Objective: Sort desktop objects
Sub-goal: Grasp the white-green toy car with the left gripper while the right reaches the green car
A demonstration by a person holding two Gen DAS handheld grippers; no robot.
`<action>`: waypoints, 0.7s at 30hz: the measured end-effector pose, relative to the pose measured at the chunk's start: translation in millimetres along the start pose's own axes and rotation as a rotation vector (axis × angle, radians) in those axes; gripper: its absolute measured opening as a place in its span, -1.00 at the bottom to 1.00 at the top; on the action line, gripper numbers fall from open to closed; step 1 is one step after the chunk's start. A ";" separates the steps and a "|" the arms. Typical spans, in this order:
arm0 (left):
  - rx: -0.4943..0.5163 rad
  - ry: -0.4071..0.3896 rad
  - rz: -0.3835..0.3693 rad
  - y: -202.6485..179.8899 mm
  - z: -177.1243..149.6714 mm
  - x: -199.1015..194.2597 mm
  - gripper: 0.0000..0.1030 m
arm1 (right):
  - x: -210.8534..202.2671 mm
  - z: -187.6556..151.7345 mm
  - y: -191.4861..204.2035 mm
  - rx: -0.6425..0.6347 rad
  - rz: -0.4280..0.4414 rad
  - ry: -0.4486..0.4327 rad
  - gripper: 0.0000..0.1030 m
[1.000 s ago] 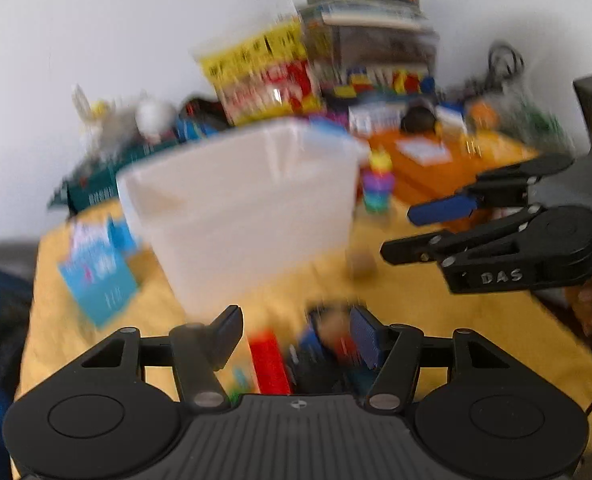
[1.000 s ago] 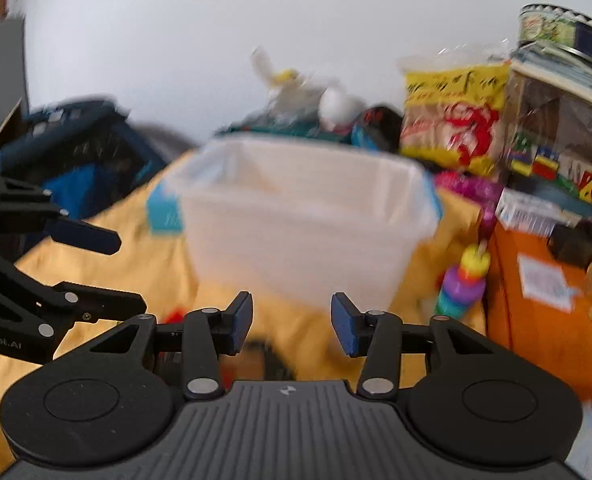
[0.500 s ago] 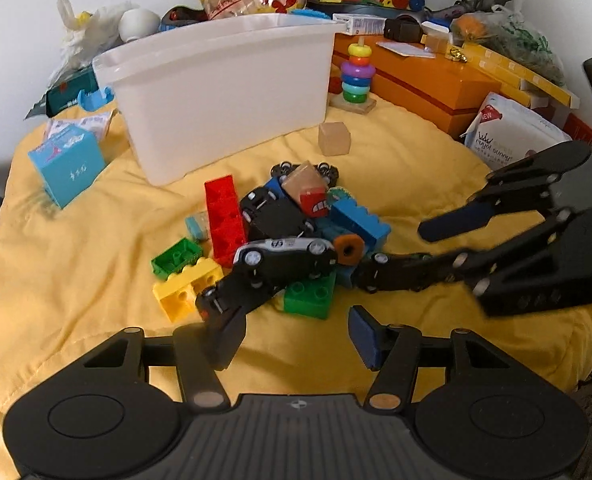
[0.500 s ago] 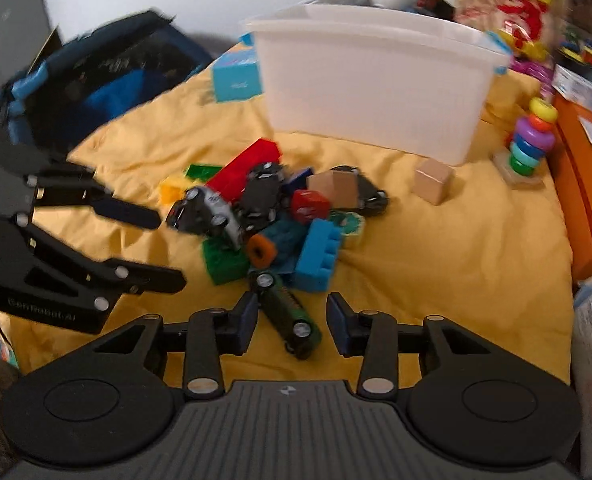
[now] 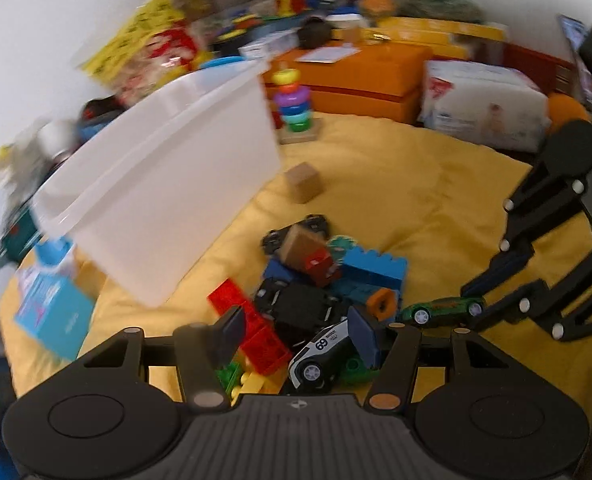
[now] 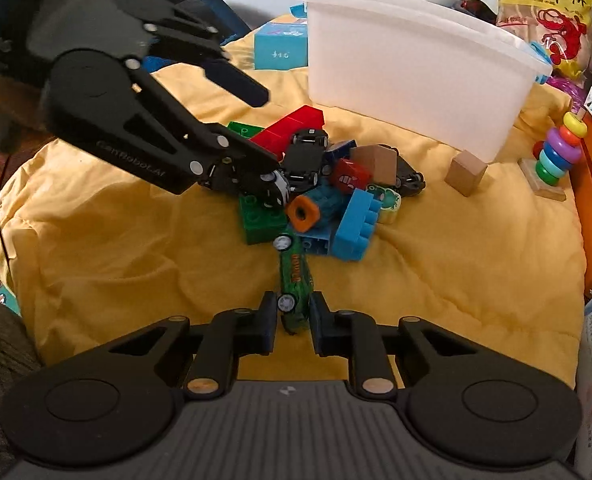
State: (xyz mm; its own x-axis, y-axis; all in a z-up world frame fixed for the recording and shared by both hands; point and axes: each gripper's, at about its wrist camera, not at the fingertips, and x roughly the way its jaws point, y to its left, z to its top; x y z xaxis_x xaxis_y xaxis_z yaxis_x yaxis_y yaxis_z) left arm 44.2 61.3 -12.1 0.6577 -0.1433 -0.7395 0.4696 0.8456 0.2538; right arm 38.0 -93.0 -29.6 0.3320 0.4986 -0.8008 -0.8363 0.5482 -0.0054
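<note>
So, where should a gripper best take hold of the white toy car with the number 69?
Grip the white toy car across its narrow body, one pad on each long side between the wheels. Come from above: it lies on top of the pile, with bricks close around.

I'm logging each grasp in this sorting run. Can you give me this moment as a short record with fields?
surface: yellow cloth
right gripper: shut on green toy car
left gripper: open, around white toy car, pads not pressing
pile: bricks and toy cars, including blue brick, red brick
bin: white tub, behind pile
apart from pile: wooden cube
</note>
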 end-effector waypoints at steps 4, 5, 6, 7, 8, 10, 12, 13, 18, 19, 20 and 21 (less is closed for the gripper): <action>0.009 0.026 -0.097 4.2 4.1 1.0 0.13 | -4.4 -2.1 -6.1 0.033 -0.011 -0.001 -0.64; 0.004 0.032 -0.106 4.3 3.6 0.7 0.13 | -6.3 -2.2 -8.7 0.047 -0.014 -0.003 -0.65; -0.003 0.034 -0.107 4.1 3.2 -0.3 0.13 | -7.3 -1.9 -12.4 0.066 -0.014 -0.003 -0.65; -0.003 0.035 -0.119 3.4 1.3 -1.2 0.13 | -9.1 -2.5 -16.1 0.086 -0.013 -0.004 -0.65; 0.003 0.040 -0.131 2.5 -1.3 -0.9 0.13 | -11.7 -3.4 -19.9 0.108 -0.012 -0.006 -0.65; 0.010 0.058 -0.146 0.7 -5.7 3.2 0.13 | -15.8 -5.4 -26.4 0.145 -0.002 -0.005 -0.65; 0.005 0.076 -0.164 -0.5 -8.7 9.4 0.08 | -15.8 -9.0 -30.5 0.171 0.013 0.003 -0.65; -0.004 0.083 -0.169 -1.9 -10.6 13.4 -0.29 | -13.8 -10.7 -31.1 0.175 0.020 0.011 -0.65; -0.077 0.076 -0.158 -9.2 -13.6 13.6 -0.44 | -2.3 -10.8 -30.4 0.185 0.000 0.003 -0.27; -0.090 0.075 -0.150 -11.9 -14.5 10.3 -0.44 | -0.3 -9.6 -29.8 0.181 0.000 -0.005 -0.17; -0.117 0.076 -0.150 -14.1 -16.2 5.7 -0.44 | 0.9 -8.2 -29.7 0.179 -0.001 -0.007 -0.18; -0.154 0.082 -0.160 -15.7 -18.3 0.5 -0.44 | 3.2 -7.2 -30.3 0.181 -0.002 -0.007 -0.18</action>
State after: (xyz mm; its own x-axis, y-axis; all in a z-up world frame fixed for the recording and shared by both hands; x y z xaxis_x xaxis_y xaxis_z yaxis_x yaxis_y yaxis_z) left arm 26.4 57.4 -28.0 0.5292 -0.2453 -0.8122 0.4646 0.8848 0.0355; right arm 61.2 -112.9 -36.3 0.3375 0.5014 -0.7966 -0.7435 0.6610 0.1011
